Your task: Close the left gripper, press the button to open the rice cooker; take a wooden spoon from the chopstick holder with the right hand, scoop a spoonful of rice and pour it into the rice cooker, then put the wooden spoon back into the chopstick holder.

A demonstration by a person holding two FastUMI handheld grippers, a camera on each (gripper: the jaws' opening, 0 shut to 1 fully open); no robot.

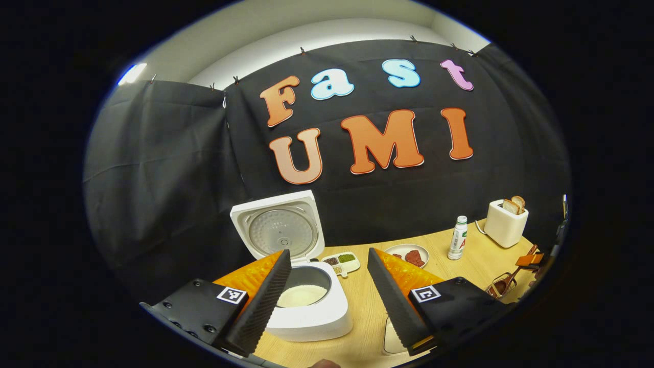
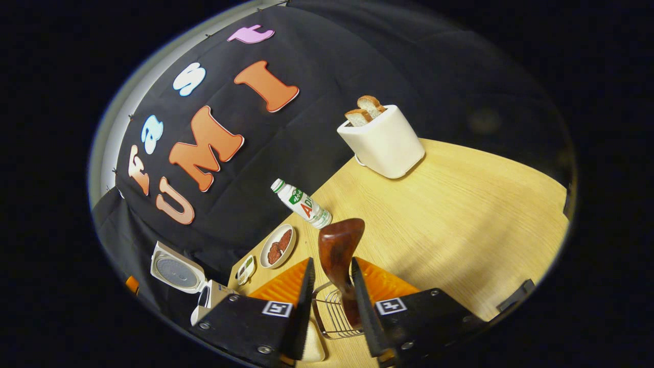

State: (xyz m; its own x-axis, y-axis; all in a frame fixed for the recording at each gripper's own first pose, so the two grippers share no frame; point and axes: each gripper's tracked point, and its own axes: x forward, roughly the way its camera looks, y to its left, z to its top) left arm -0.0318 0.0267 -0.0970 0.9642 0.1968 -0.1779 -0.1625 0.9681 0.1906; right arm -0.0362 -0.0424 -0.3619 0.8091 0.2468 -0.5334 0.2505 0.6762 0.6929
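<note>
The white rice cooker (image 1: pixel 311 319) stands with its lid (image 1: pixel 278 230) up, and white rice shows in the pot (image 1: pixel 302 295). My left gripper (image 1: pixel 328 253) hovers open just in front of it, the pot partly behind its left finger. In the right gripper view, the wooden spoon (image 2: pixel 340 248) stands bowl-up in the wire chopstick holder (image 2: pixel 329 319). My right gripper (image 2: pixel 331 266) straddles the spoon's neck, its jaws narrow. The right finger touches the spoon and a small gap shows at the left finger. The spoon and holder (image 1: pixel 503 283) also show at the left gripper view's right edge.
A toaster (image 2: pixel 383 140) with bread stands at the back of the wooden table (image 2: pixel 460 214). Near the wall are a bottle (image 2: pixel 302 203), a plate of red food (image 2: pixel 278 245) and a small divided dish (image 1: pixel 341 261). A white bowl (image 1: pixel 391 340) sits by the near edge.
</note>
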